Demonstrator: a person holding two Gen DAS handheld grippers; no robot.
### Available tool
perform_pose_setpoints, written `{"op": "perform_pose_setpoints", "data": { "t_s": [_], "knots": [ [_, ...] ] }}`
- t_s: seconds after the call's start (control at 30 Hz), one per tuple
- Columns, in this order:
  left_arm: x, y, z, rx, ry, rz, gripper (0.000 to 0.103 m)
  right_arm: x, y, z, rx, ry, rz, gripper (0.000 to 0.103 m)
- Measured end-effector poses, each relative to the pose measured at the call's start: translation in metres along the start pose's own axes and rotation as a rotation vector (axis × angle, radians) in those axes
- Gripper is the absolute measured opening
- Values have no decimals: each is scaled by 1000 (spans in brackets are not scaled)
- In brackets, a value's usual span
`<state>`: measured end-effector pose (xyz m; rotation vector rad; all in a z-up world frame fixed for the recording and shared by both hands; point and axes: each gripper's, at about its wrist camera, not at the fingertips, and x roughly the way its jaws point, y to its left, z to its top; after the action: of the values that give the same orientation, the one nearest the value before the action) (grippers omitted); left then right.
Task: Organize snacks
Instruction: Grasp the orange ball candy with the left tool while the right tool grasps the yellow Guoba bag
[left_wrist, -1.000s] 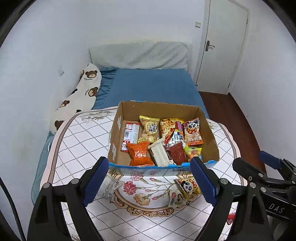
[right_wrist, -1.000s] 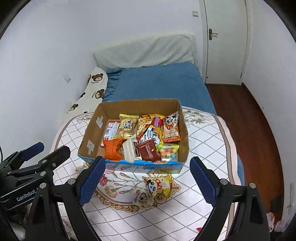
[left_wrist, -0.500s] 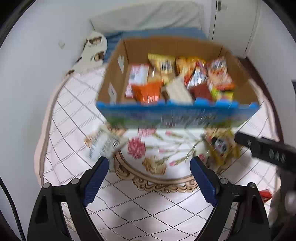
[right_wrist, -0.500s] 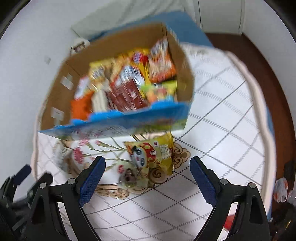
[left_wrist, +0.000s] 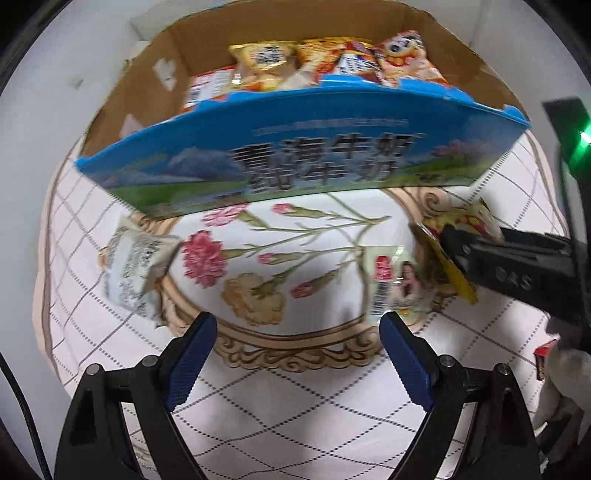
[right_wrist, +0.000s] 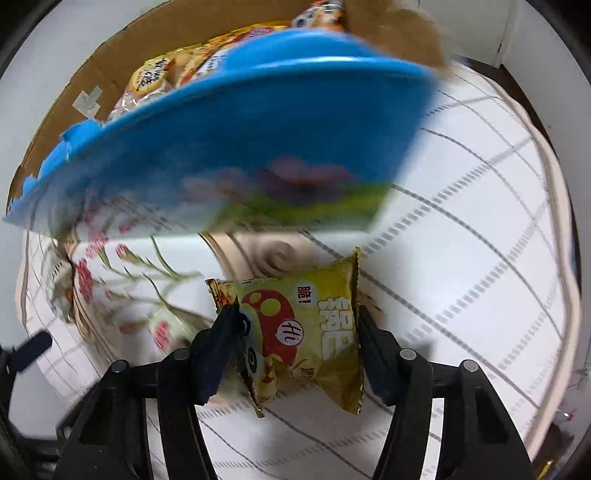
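Right tongs (right_wrist: 295, 332) are down over the yellow foil snack packet with the red mushroom print (right_wrist: 306, 332). Their jaws have just been closing with the packet between them. The dark pads sit at its left and right edges and the left edge already crumples against the pad, so I read it as clamped, though blur keeps me from being sure how firm it is. Grabbing across the short width makes sense: the sealed crimps run the other way and the puffy middle gives the pads something to bite.

The packet lies flat on the tabletop with the white lattice and carnation-print cloth (left_wrist: 280, 398), just beside the blue front wall of the open cardboard box with a blue printed front (left_wrist: 295, 162), at about 6 o'clock from the box in the right view. The box already holds a row of snack bags, so it is probably the destination, and the loose items in front are what's left.

Left tongs (left_wrist: 295, 354) hang apart over bare cloth with nothing between them. Two candidates flank them: a white crinkled wrapper with grey print (left_wrist: 136, 269) at 10 o'clock, and a small pale sachet with a red label and a portrait (left_wrist: 391, 284) at 1 o'clock, near the right pad. Neither is touched. I can't tell which one is the target; the sachet is nearer.

The box's front wall is tall, so the packet likely needs a clean lift before going in.
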<state>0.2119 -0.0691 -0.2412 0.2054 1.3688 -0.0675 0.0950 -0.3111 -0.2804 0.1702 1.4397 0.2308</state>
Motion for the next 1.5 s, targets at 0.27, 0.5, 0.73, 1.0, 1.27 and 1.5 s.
{"op": "perform_pose_setpoints", "data": {
  "t_s": [0.27, 0.5, 0.73, 1.0, 1.27, 1.5],
  "knots": [
    [26, -39, 19, 45, 85, -93, 90, -16, -49, -31, 86, 22, -16, 64],
    [65, -68, 22, 106, 157, -97, 55, -14, -53, -42, 97, 24, -24, 64],
    [61, -50, -3, 98, 149, -104, 42, -6, -28, -59, 49, 49, 1, 63],
    [61, -2, -68, 31, 250, -139, 42, 11, 15, -103, -43, 132, 61, 63],
    [89, 8, -79, -44, 275, -131, 47, 33, 33, -116, -81, 184, 18, 69],
    [63, -7, -58, -45, 254, -143, 41, 25, 53, -118, -125, 150, 17, 56]
  ]
}}
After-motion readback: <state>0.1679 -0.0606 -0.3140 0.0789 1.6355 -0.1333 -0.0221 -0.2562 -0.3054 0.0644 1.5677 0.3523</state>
